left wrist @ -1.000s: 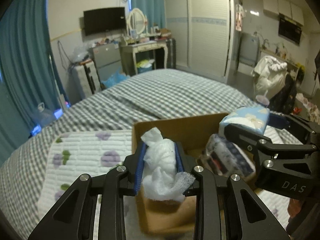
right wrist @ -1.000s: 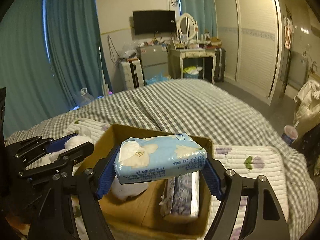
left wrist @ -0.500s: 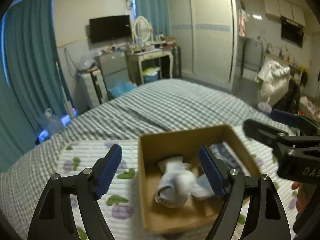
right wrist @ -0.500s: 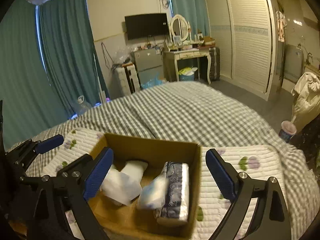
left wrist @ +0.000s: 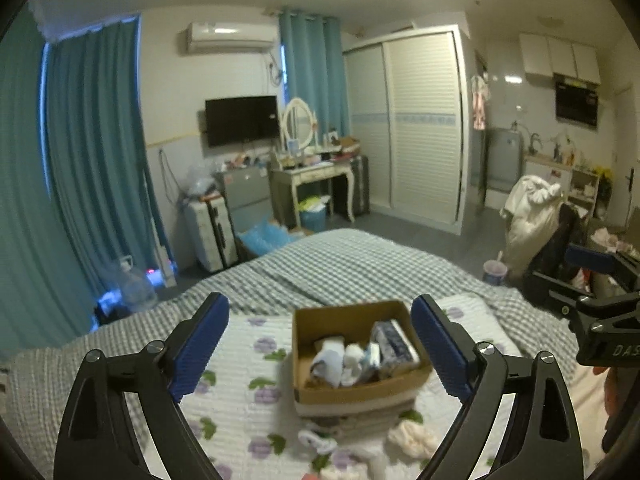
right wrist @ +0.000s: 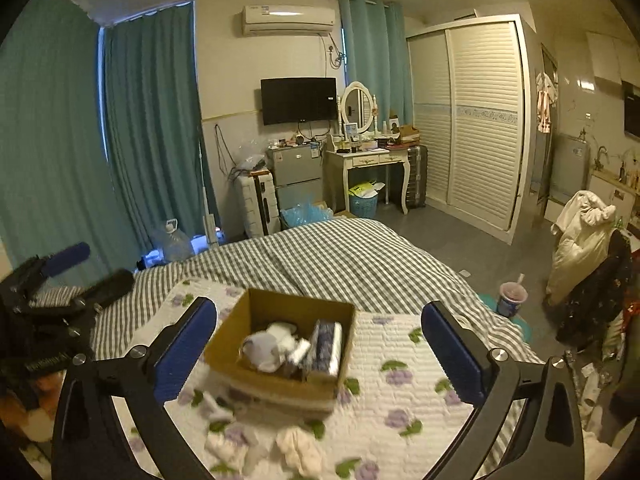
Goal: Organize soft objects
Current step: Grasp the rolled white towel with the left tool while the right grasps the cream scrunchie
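While both tongs hang wide open, empty: left tongs (left wrist: 320,344), right tongs (right wrist: 320,348). Cardboard box (right wrist: 256,390) ahead on quilt (right wrist: 404,344), holding white cloths, wrapped tissue packs. Crumpled cream cloth (right wrist: 298,450) lies loose in front of box, below and between right tongs' fingers; right looks nearer. Soft, shapeless, no clear long axis.
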`<state>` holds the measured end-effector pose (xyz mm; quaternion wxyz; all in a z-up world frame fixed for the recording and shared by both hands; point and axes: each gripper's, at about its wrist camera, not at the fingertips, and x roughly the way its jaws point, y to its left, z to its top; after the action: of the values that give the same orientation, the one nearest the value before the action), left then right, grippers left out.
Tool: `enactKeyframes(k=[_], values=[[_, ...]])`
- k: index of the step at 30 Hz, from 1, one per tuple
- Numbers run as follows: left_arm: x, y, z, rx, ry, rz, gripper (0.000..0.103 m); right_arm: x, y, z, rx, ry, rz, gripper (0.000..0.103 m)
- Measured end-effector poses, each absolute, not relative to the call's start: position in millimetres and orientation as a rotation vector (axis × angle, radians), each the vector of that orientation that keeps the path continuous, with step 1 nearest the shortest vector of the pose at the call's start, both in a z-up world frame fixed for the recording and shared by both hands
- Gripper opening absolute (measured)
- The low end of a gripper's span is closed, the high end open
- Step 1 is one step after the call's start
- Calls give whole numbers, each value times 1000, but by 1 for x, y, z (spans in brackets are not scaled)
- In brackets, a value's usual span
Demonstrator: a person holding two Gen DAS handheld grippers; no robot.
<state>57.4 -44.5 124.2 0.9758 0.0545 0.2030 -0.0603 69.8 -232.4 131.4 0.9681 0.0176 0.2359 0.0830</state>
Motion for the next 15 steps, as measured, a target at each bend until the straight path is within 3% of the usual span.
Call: enactKeyframes(k=[6,15], values=[[31,-38,96,82,477,-137,94,20,-236,100,-12,524,162,103],[33,-31,0,81,592,-92,94,18,-215,9,-66,633,192,103]])
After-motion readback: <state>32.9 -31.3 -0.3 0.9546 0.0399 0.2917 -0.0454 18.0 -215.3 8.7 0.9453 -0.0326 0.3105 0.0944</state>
